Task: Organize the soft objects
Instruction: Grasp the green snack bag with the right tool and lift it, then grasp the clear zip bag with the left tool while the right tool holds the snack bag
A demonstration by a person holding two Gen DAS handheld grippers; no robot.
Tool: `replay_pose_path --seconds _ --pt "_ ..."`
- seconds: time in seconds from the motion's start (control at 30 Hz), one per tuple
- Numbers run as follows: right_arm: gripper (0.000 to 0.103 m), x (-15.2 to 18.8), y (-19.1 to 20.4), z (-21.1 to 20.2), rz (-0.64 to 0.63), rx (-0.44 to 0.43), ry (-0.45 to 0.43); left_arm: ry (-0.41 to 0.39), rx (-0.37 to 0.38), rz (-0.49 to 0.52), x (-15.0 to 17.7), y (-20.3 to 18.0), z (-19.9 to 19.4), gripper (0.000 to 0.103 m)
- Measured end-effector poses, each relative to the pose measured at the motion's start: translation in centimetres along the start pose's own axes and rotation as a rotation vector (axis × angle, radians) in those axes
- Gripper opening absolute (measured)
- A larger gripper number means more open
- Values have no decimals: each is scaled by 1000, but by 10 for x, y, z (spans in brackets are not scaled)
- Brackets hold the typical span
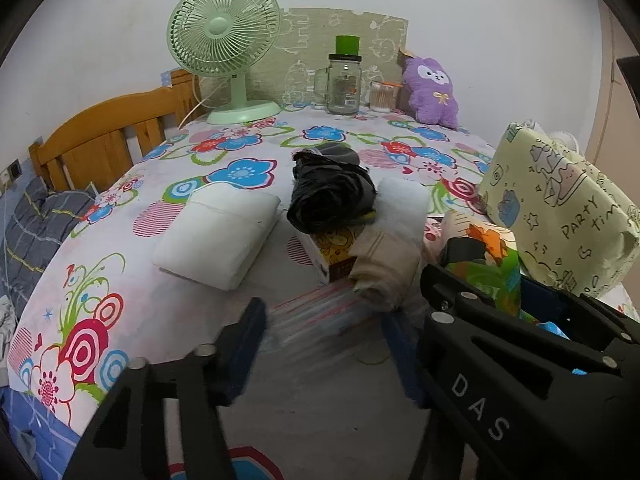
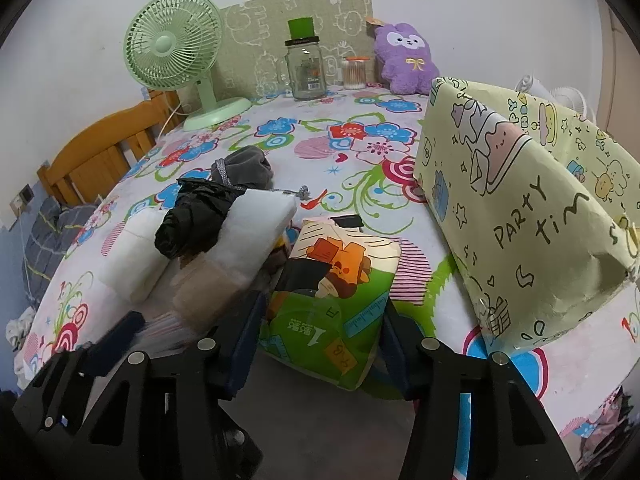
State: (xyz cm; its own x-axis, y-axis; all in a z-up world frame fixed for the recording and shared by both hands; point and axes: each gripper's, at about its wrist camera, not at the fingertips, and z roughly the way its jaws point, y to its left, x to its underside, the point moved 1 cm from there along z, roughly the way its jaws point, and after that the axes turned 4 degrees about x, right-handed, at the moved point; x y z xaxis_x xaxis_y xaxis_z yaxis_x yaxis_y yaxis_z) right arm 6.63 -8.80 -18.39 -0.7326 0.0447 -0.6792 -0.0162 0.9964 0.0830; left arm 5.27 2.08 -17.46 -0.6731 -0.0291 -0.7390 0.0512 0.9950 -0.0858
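Now my right tool pinches the tissue pack at six o'clock on the bed: light, squashy, slick wrap, so I grip mid-sides. Left tool half-open over a clear bag.

Open floral bedspread at left and beyond the central pile. Right side blocked by the upright paper-wrapped box; tissue pack just beside it. Fan, glass jar and purple plush line the far wall.

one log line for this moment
left gripper: around clear bag | right gripper: shut on tissue pack | gift box: beside it
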Motion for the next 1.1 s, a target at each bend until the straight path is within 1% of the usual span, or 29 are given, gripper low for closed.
replay_pose_path --seconds 0.1,0.2,0.23,0.3,0.5,0.83,1.1 --pt "57 0 0 -2 0 -4 -1 -1 7 4 0 0 -2 44" --pt "57 0 0 -4 -2 -9 -2 -4 9 10 1 -1 -4 37" --pt "57 0 1 -4 -3 -10 -2 -5 12 12 0 -2 -4 29" --pt "57 0 1 -6 -3 -15 -2 -6 17 13 0 -2 -6 22" --pt "57 -2 1 -11 -5 -21 -5 -5 30 24 -3 -4 -10 11" --pt "57 -12 -1 -28 3 -34 -42 -39 40 28 -16 -10 -26 6" --pt "57 -18 -2 -40 3 -36 -70 -66 25 47 -20 -15 -35 6"
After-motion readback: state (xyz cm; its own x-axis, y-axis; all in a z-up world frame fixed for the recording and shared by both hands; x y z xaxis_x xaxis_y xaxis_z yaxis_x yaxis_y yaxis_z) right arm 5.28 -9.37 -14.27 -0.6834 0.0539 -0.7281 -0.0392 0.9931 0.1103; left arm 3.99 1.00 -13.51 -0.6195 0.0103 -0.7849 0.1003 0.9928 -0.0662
